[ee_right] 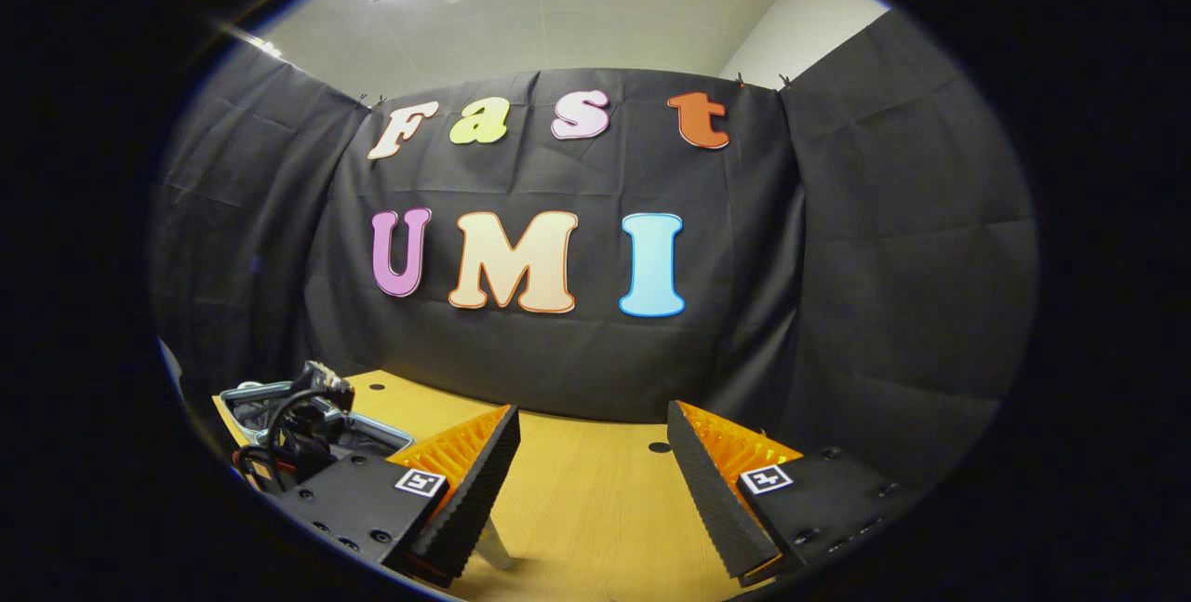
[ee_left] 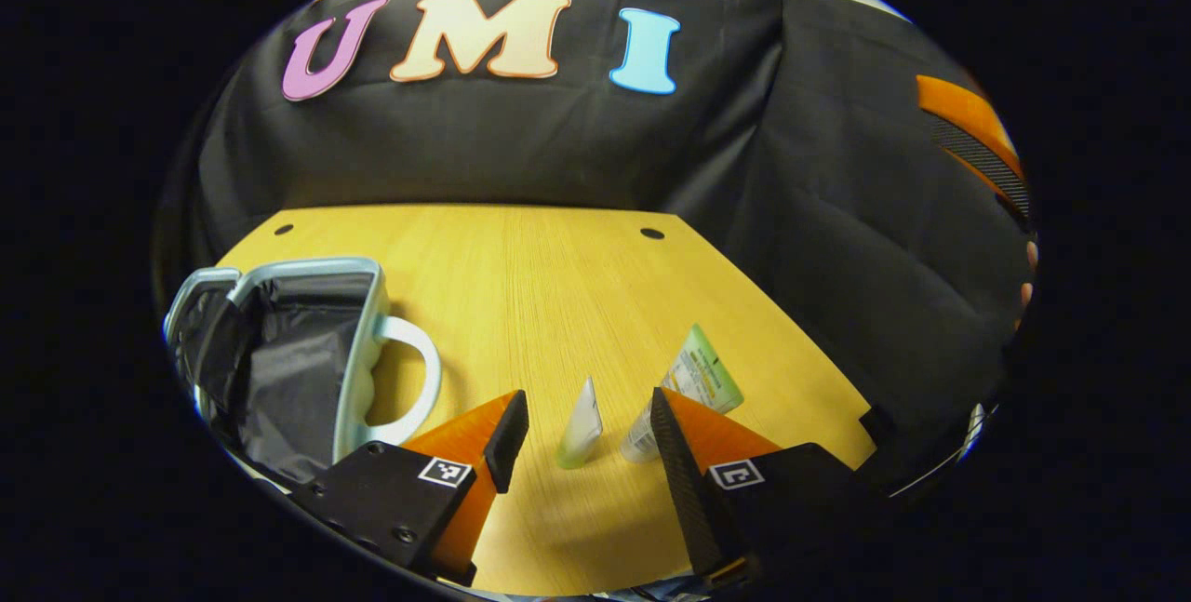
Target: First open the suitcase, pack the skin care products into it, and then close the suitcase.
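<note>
Yellow wood-grain table [ee_left: 558,286], green tube [ee_left: 704,367]

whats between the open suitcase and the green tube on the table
In the left gripper view, a small clear tube stands between the suitcase and the green tube, amid bare table.

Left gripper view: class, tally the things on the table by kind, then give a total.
Suitcase: 1, open
Tubes: 2, small tube standing, green tube lying
Total: 3
</note>
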